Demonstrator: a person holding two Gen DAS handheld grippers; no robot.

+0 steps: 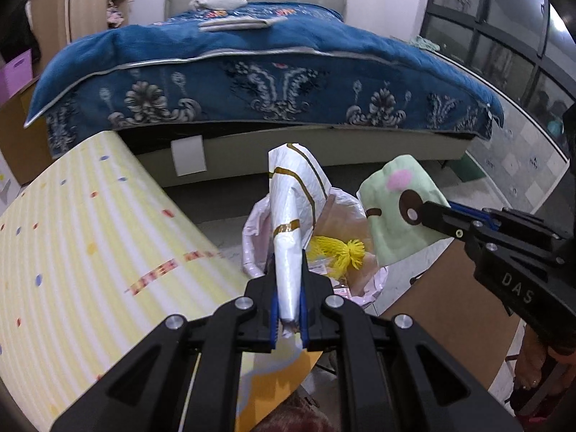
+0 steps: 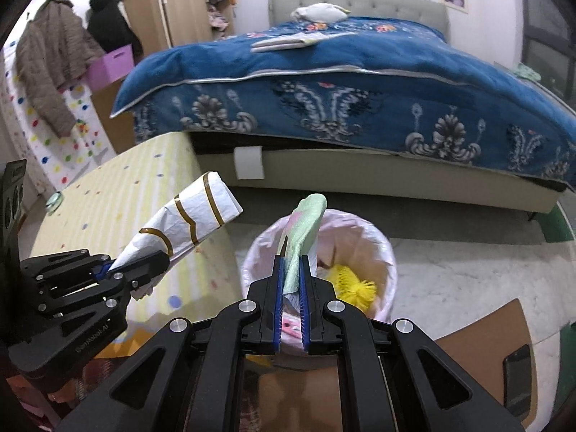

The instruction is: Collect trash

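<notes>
Pointing up and away from the left gripper (image 1: 288,288), a crumpled white wrapper with gold stripes (image 1: 291,208) is clamped at its lower end between the closed fingers, its long axis running along them toward the bed (image 1: 252,72). The right gripper (image 2: 291,288) is closed on one pale green wrapper (image 2: 306,230), which likewise stands upright along its fingers. Both pieces are held above a single bin lined with a pink bag (image 2: 378,244), where one yellow mesh net (image 2: 351,282) lies inside. A yellow striped table (image 1: 90,234) sits just beside the bin.
</notes>
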